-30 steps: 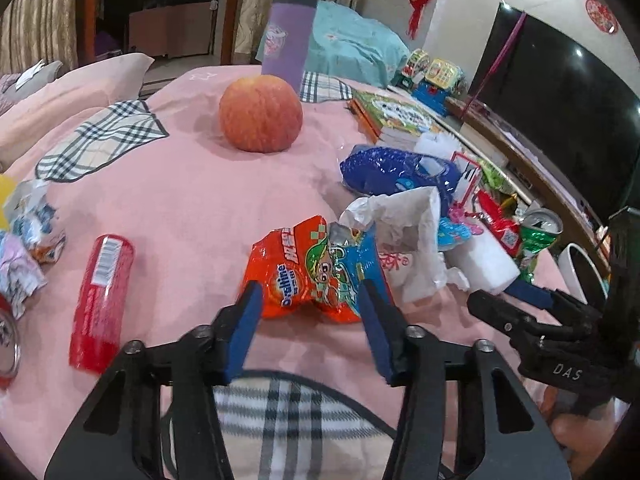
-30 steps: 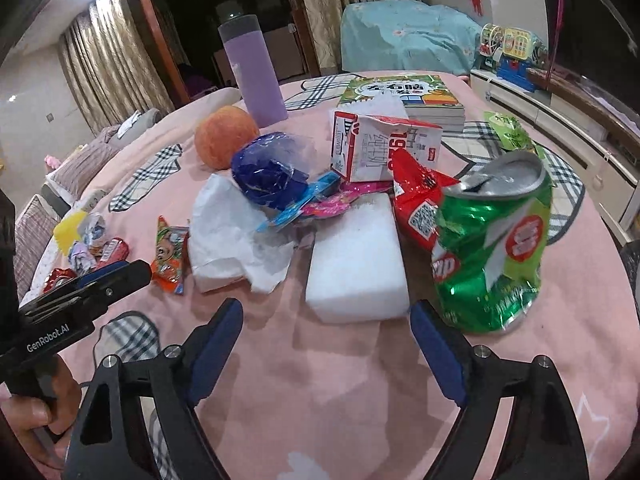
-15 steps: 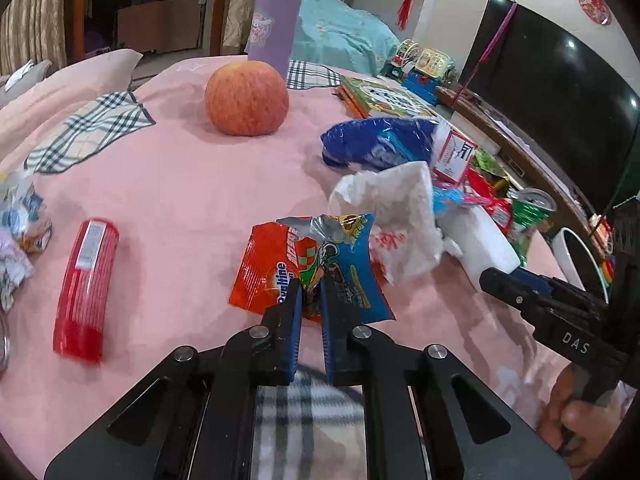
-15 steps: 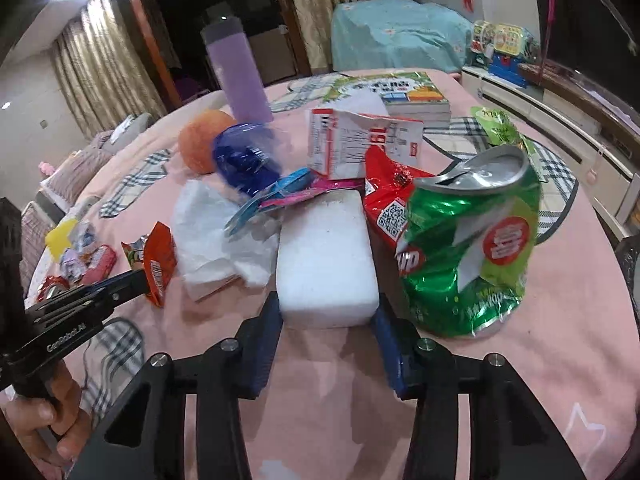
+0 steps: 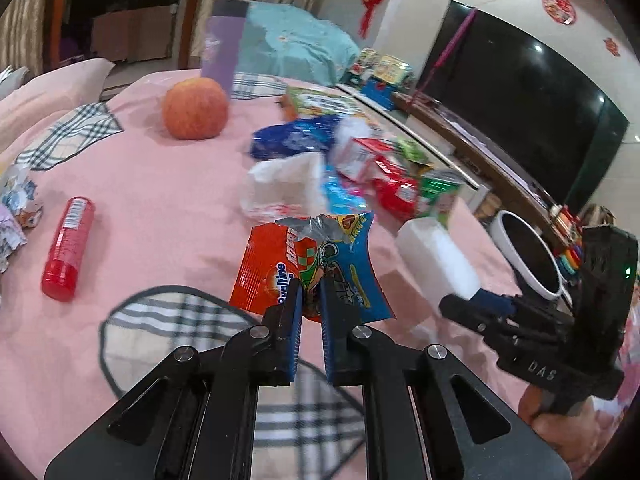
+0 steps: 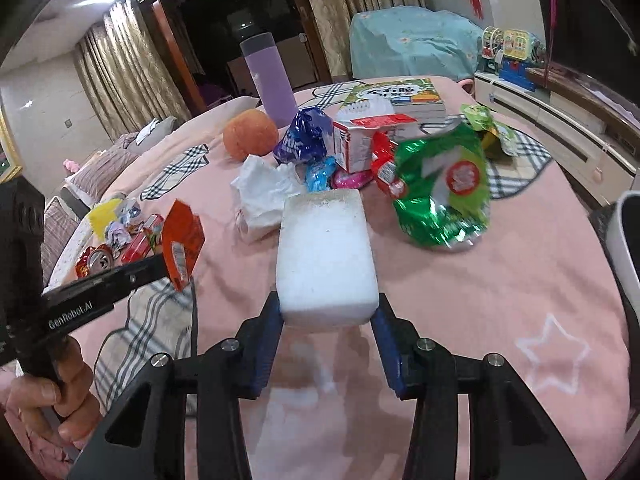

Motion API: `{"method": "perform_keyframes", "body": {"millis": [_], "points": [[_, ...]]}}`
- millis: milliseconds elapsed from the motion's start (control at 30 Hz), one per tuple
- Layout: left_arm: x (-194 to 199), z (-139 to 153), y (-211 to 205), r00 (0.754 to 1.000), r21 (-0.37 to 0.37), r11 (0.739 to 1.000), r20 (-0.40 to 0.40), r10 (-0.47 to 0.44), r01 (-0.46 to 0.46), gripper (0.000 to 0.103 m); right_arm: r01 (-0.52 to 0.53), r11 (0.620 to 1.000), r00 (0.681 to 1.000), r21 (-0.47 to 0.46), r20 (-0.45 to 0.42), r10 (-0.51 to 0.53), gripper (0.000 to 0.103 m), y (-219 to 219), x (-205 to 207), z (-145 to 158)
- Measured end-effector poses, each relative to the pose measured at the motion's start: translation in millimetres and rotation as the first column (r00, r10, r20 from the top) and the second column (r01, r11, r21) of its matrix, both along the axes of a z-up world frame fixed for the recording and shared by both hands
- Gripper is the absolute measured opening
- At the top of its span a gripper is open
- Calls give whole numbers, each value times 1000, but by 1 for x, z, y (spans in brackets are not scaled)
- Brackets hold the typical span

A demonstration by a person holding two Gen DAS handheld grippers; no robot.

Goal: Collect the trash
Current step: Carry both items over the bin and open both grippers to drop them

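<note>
Both grippers are clenched on trash: the left gripper (image 5: 310, 295) pinches the near edge of the orange-and-blue snack wrapper (image 5: 308, 264) between its blue pads, and the right gripper (image 6: 326, 322) clamps the near end of the white foam block (image 6: 326, 260), one finger on each side. Wrapper and block both sit just above the pink tablecloth (image 6: 500, 300), the wrapper out to the left of the block. Just beyond the block lies a crumpled white tissue (image 6: 260, 196), and to its right a crushed green can (image 6: 444, 192). Behind these, bunched together, are a blue bag (image 6: 304, 140), a red-and-white carton (image 6: 360, 144) and small bright wrappers. Farther back stand an apple (image 6: 250, 134), a purple bottle (image 6: 270, 80) and a stack of books (image 6: 404, 98). At the far left of the cloth lie a red tube (image 5: 68, 248) and more crumpled wrappers (image 6: 120, 226). A white bin (image 5: 528, 258) stands off the table's right edge.
</note>
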State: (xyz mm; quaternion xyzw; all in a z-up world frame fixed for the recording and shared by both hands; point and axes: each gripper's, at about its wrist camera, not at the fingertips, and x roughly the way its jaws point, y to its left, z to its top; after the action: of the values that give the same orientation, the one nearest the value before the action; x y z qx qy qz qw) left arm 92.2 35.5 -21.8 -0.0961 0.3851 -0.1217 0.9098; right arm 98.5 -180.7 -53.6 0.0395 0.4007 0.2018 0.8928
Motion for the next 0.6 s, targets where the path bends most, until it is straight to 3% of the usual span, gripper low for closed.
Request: {"method": "perform_keyframes", "body": {"millis": [600], "points": [[-14, 1, -99, 983, 49, 982, -11, -184, 185, 8, 182, 983, 982, 19, 46, -183, 45, -93, -51, 15]]}}
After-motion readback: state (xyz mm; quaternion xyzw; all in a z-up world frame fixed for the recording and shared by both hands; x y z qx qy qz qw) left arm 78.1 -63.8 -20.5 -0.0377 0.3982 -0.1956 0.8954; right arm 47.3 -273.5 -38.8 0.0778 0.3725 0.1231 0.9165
